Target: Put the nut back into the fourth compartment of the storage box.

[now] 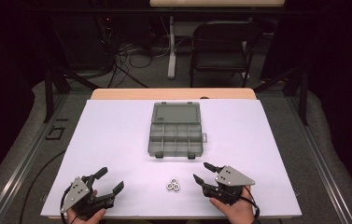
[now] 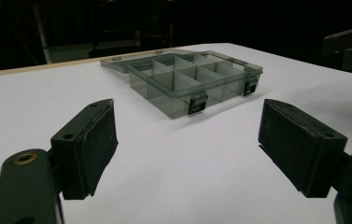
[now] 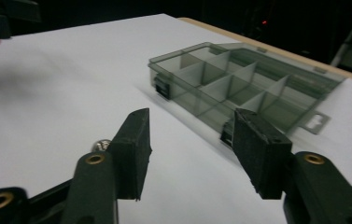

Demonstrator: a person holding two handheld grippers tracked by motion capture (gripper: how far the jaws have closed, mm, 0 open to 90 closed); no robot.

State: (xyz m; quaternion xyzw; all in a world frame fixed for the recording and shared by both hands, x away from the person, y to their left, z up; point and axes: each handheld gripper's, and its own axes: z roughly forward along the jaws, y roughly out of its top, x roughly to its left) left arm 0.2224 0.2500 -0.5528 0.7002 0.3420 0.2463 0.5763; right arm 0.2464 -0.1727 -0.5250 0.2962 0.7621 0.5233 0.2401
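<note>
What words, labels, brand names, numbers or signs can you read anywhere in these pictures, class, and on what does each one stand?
None: there is no readable text in any picture. The grey compartment box, its open lid, the white table sheet, the metal nuts and both claws bear no legible word, number or sign.

light: bright white table (image 1: pixel 117 140), dark surroundings | blur: slight, right gripper view

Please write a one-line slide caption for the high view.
Two hand-held grippers, left and right, flank three metal nuts before an open compartment box.
</note>
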